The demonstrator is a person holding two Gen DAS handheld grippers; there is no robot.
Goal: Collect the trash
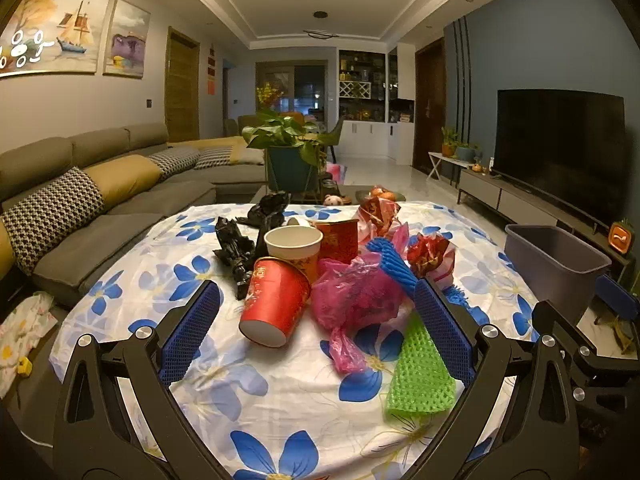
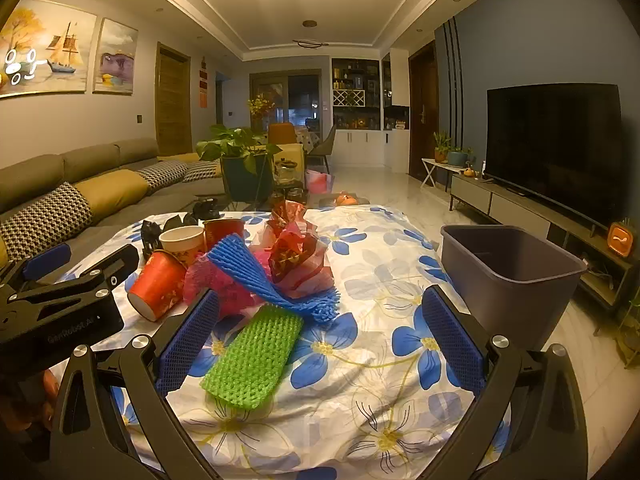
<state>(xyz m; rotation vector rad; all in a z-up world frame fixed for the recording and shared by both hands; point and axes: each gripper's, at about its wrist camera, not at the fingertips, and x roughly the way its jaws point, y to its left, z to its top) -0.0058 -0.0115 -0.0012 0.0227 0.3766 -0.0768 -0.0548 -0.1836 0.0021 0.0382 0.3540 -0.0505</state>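
Observation:
A trash pile lies on the flowered tablecloth (image 1: 280, 412): a tipped red paper cup (image 1: 276, 304), an upright white-lined cup (image 1: 294, 242), a pink plastic bag (image 1: 356, 300), blue foam netting (image 1: 390, 266), green foam netting (image 1: 420, 372), red wrappers (image 1: 434, 254) and black bags (image 1: 236, 248). My left gripper (image 1: 316, 328) is open and empty, just short of the red cup and pink bag. My right gripper (image 2: 320, 340) is open and empty, with the green netting (image 2: 256, 356) near its left finger. A grey bin (image 2: 508, 268) stands at the table's right.
A grey sofa (image 1: 100, 200) runs along the left. A potted plant (image 1: 288, 148) stands beyond the table. A TV (image 2: 556, 144) on a low cabinet lines the right wall. The left gripper's body (image 2: 60, 304) shows at the left of the right wrist view.

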